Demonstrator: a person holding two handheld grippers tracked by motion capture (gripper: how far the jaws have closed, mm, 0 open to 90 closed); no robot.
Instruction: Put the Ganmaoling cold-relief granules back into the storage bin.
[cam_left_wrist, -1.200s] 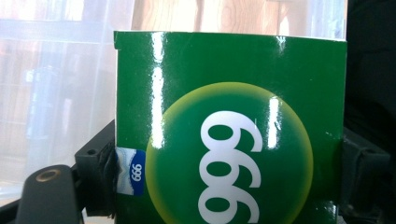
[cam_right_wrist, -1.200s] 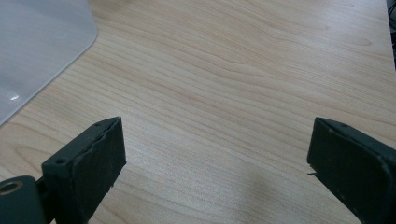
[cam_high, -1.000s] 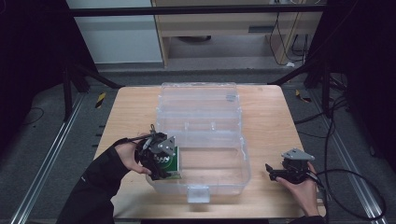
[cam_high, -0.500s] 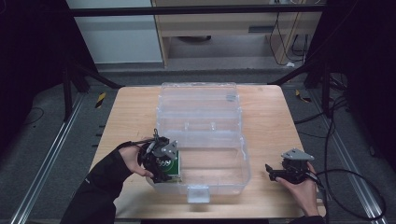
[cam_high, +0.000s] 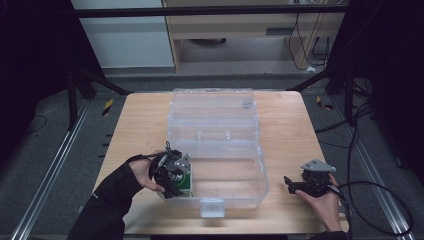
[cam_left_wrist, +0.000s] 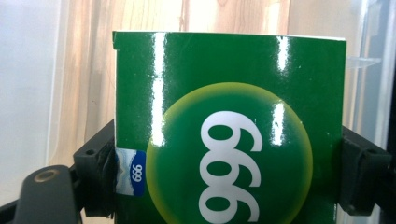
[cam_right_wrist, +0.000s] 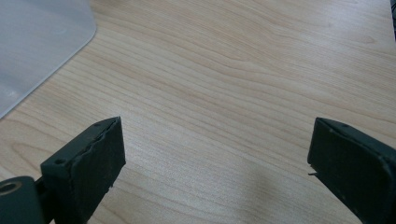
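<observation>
Pale wood makes up the table (cam_high: 135, 130), which stands on a dark floor with a cabinet behind it, and an open clear plastic box (cam_high: 250, 172) sits in the middle with its lid folded back toward the far side. The left gripper (cam_high: 175, 180) clamps a glossy green carton (cam_left_wrist: 229, 126) by its two side faces, the pads pressing on either edge. In the high view the carton (cam_high: 184, 182) is at the near left corner of the box, low inside the wall and apparently close to the floor.

The step in hand looks like setting the carton down in that corner. To do it well, keep the carton square to the box walls, lower it until its base rests flat, and only then ease the jaws apart, so it neither tips nor drags on the near wall.

The printed face looks up at the camera, and the carton's long axis seems to run along the gripper's reach, though its full length is hidden.

The right gripper (cam_high: 302, 186) rests on the table right of the box, jaws wide apart with nothing between them.
</observation>
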